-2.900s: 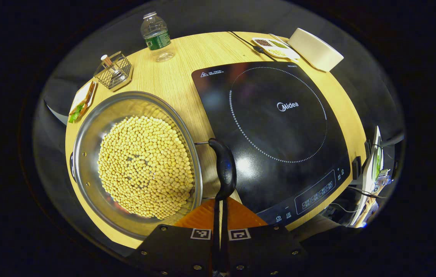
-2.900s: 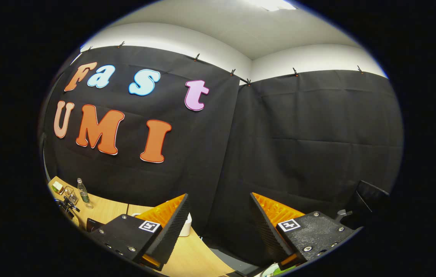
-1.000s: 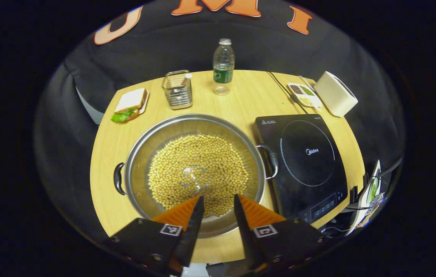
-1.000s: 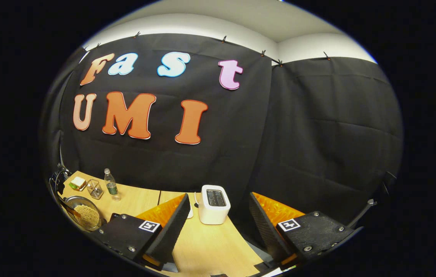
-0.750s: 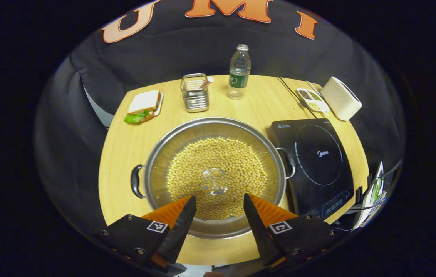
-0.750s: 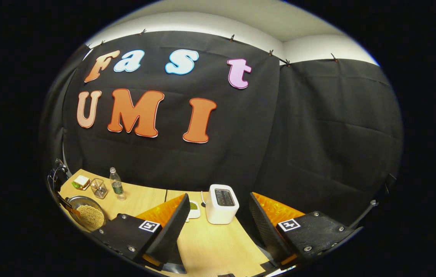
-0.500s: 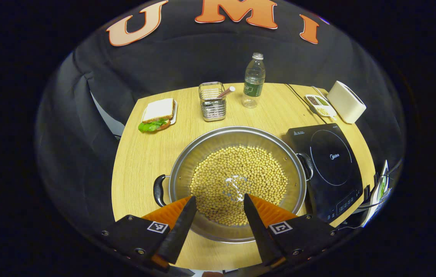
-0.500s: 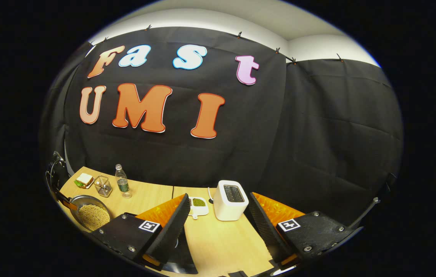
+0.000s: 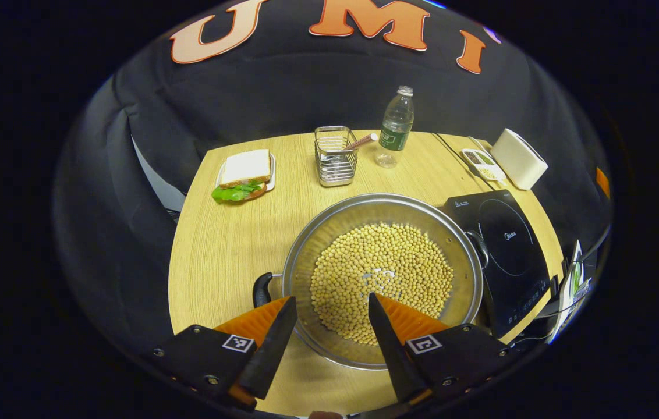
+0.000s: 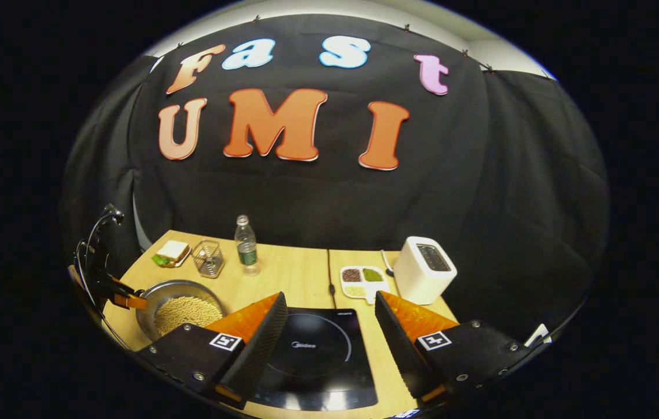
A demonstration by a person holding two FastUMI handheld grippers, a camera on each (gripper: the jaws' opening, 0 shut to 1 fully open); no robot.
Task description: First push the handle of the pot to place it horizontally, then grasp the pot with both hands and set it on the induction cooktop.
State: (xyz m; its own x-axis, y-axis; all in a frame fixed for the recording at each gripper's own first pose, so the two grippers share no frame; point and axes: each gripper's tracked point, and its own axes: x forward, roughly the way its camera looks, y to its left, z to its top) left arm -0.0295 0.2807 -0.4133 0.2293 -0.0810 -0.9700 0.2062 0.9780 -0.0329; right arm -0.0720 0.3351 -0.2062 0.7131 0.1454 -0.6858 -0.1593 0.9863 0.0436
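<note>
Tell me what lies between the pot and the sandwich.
Bare table, in the left gripper view: nothing between the pot and the sandwich.

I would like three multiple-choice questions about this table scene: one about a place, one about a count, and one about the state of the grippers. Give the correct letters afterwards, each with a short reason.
1. Where does the round steel pot of yellow beans stand?
A. On the black induction cooktop
B. On the wooden table, beside the cooktop
C. Lifted by both grippers

2. How many black side handles show on the pot in the left gripper view?
A. None
B. Two
C. Four

3. How are the jaws of the left gripper?
A. Open, holding nothing
B. Shut on a handle
C. Shut on the clear plastic bottle

Answers: 1 B, the pot rests on the wooden table left of the black induction cooktop. 2 B, one handle at each side. 3 A, its fingers stand apart above the pot's near rim.
</note>
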